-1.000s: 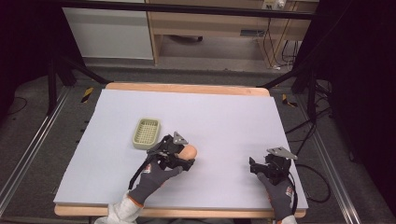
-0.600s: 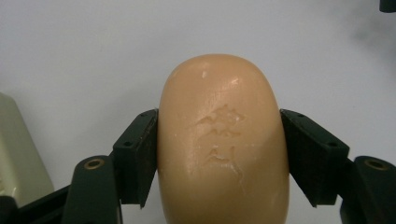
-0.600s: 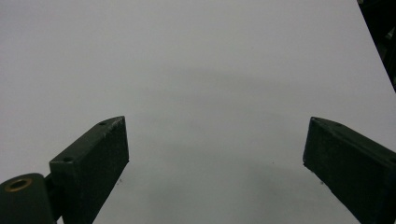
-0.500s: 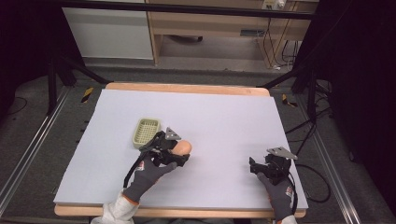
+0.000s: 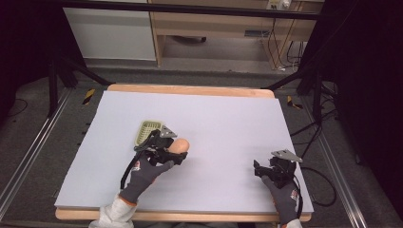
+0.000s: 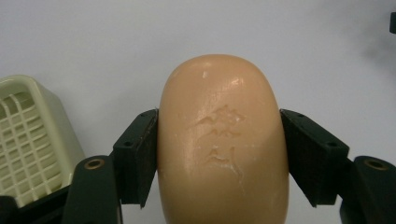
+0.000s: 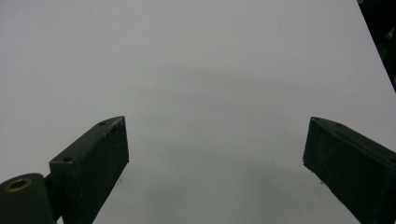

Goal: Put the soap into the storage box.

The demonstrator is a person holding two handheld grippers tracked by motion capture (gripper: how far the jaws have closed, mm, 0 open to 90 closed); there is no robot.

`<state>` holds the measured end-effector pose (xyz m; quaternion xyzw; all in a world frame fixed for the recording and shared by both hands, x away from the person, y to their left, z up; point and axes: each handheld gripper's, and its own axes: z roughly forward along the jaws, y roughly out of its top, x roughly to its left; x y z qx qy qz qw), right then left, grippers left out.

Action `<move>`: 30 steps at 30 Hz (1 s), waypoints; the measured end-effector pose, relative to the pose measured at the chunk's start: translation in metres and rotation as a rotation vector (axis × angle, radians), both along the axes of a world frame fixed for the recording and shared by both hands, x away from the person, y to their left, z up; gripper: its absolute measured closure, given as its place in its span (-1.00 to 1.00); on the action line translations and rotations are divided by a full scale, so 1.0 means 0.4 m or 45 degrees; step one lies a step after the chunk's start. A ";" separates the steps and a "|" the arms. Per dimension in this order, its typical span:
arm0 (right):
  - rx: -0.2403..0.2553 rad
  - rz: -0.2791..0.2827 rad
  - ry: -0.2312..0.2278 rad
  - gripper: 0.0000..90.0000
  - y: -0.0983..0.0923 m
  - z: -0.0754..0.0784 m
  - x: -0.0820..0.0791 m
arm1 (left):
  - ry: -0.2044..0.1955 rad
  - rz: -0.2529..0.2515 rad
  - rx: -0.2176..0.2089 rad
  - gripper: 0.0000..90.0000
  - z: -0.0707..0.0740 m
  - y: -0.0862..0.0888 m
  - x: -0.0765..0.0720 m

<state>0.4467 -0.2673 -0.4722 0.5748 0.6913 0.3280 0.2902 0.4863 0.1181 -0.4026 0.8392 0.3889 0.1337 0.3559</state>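
Right now the left gripper (image 5: 177, 151) has its two black jaws pressed tight on a bar of soap (image 5: 180, 145). One jaw is on each long side of the soap (image 6: 223, 140). The soap is a peachy orange colour, smooth and rounded, with a mark stamped into its top. It sticks out past the jaw tips, over the table (image 5: 228, 118).

Just beside the soap, on the side away from the other hand, sits a soap dish (image 5: 148, 131). It is pale green with a grid of little holes in the bottom. In the left gripper view the dish (image 6: 28, 140) is close by, but it is apart from the soap.

The right gripper (image 5: 259, 169) is well apart from all that, near the other front corner of the table. Its jaws (image 7: 215, 154) stand wide open with nothing between them, just bare white table (image 7: 196, 70) below.

A gloved hand (image 5: 145, 173) holds the left gripper.
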 end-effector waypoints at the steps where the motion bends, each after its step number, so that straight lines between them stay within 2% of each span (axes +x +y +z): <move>1: 0.002 0.000 0.001 -0.84 0.000 0.000 0.000 | -0.001 0.005 -0.002 -0.30 0.001 0.003 0.001; 30: 0.002 0.000 0.004 -0.84 0.002 0.000 0.000 | -0.032 0.132 -0.042 -0.30 0.035 0.087 0.035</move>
